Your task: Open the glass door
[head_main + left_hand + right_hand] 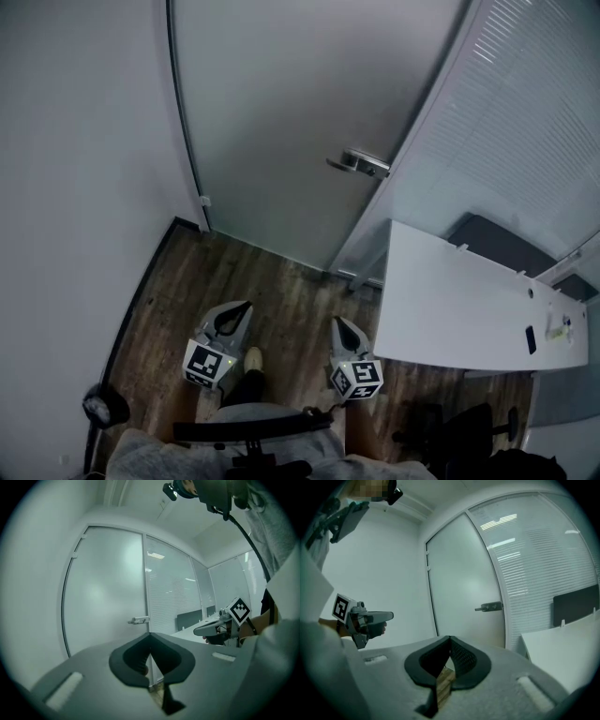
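The frosted glass door stands closed ahead, its metal lever handle on the right edge. Both grippers hang low over the wooden floor, well short of the door, and neither touches it. My left gripper is shut and holds nothing. My right gripper is shut and empty too. In the left gripper view the closed jaws point at the door, below the handle, with the right gripper off to the right. In the right gripper view the closed jaws sit left of the handle, with the left gripper to the left.
A white wall runs along the left. Right of the door is a glass partition with blinds. A white desk juts out at the right with a dark panel behind it. A black office chair stands at the lower right.
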The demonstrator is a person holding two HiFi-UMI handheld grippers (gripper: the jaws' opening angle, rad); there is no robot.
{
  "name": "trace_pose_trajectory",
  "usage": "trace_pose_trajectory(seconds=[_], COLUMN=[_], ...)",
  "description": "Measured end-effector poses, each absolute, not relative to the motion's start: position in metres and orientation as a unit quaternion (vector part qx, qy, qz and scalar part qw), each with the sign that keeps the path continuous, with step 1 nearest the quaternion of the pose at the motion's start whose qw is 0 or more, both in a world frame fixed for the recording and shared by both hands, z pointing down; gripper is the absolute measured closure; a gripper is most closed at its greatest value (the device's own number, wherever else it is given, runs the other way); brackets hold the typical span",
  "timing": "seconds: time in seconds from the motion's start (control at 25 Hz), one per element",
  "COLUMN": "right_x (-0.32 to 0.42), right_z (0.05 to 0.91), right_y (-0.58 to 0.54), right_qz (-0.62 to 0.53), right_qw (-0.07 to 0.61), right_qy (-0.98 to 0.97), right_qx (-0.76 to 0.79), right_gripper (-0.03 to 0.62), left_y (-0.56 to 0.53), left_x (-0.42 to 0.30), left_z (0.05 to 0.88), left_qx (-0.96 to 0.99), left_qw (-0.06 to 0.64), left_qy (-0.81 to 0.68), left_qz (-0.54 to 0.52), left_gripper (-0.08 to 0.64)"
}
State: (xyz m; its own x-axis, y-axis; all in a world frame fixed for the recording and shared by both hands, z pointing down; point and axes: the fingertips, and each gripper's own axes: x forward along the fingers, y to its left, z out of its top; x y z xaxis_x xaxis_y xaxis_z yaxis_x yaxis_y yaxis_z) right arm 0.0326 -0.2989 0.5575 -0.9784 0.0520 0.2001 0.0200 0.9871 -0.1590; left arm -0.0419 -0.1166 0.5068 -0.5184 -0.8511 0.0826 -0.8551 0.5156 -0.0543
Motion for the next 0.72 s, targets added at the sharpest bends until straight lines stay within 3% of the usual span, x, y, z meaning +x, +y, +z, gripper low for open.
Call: trace_pose_trajectory(seconds=[0.72], right_x=[-0.062], right_z=[0.549], right_y=[-0.320], right_qz=[0.085], right_qw=[0.092], right_qy=[-0.988], right_qx=[0.092], right_gripper=[0.591], left_y=[-0.160], left_x=[-0.170], left_z=[0.507], left_qx=[0.593], left_qw=[0.020], left_qy=[-0.804], left_qz=[0.034], left_gripper=[0.555])
